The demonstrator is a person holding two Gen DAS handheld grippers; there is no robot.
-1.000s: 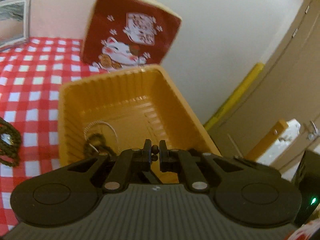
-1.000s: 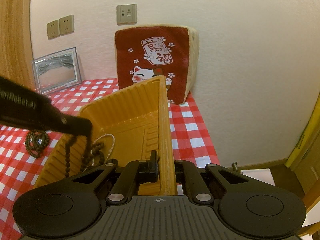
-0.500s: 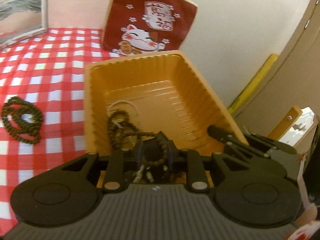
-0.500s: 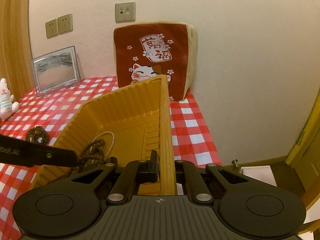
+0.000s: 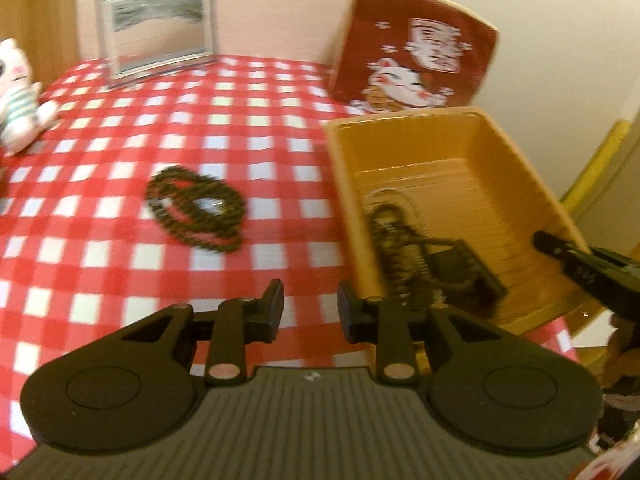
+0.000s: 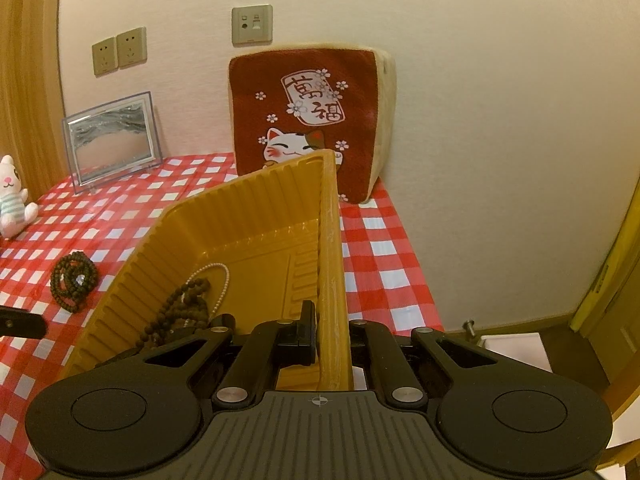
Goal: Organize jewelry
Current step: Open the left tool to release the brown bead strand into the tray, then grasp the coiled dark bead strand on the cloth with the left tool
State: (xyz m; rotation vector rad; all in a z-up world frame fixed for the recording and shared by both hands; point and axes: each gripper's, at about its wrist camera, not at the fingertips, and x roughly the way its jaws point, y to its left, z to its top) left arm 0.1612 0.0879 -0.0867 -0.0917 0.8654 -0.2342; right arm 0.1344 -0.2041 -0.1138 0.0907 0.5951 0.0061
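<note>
The orange tray (image 6: 248, 216) sits on the checked tablecloth (image 5: 120, 240), its side wall clamped by the right gripper (image 6: 332, 336). Brown beads and a pearl strand (image 6: 188, 300) lie inside the tray; a coiled bead necklace (image 5: 196, 210) lies left of it. The left gripper (image 5: 310, 308), jaws just opening with nothing between them, hangs by the tray's near-left corner.

Red cushion (image 6: 308, 120) — white label reads 萬福; no other legible text.

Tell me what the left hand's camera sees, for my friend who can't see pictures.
The open black left gripper, its jaws just widened and holding nothing, hovers over a red-and-white checked tablecloth, where a coiled dark bead necklace lies. To the right, a ribbed orange plastic tray holds more dark beads, and the black right gripper pinches its rim.
</note>
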